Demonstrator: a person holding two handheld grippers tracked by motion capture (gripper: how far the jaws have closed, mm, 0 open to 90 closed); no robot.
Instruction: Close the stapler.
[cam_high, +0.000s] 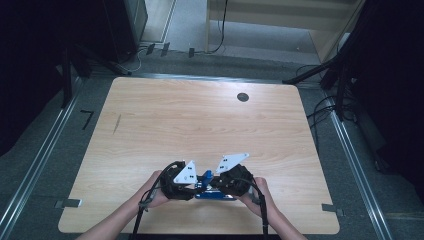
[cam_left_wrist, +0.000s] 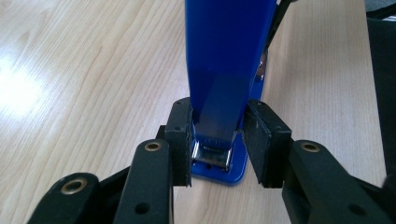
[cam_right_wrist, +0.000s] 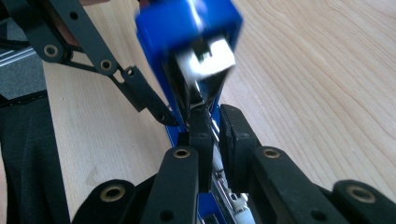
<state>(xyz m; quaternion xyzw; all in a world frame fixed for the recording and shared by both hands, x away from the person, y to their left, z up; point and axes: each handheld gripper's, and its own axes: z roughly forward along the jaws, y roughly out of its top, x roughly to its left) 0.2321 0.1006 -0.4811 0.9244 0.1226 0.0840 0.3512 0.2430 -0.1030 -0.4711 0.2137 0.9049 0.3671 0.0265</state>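
Blue stapler sitting near the front edge of the wooden counter, between both hands, base flat on the wood.

Left hand-held gripper straddling the stapler's rear end: pads sitting either side of the blue top arm w/ the metal hinge end between them. Left pad touching or nearly so, small gap at the right pad; narrow opening, not clearly clamping. Can't tell for sure whether gripping.

Right hand-held gripper reaching in from the opposite end, jaws narrow, pinching the metal staple channel just above the blue base. Stapler's top arm tilting up and open, front end blurred in the right gripper view. Left gripper's black linkage showing at upper left there, touching the stapler's side.

Round dark grommet sitting far back on the counter, well apart from everything.
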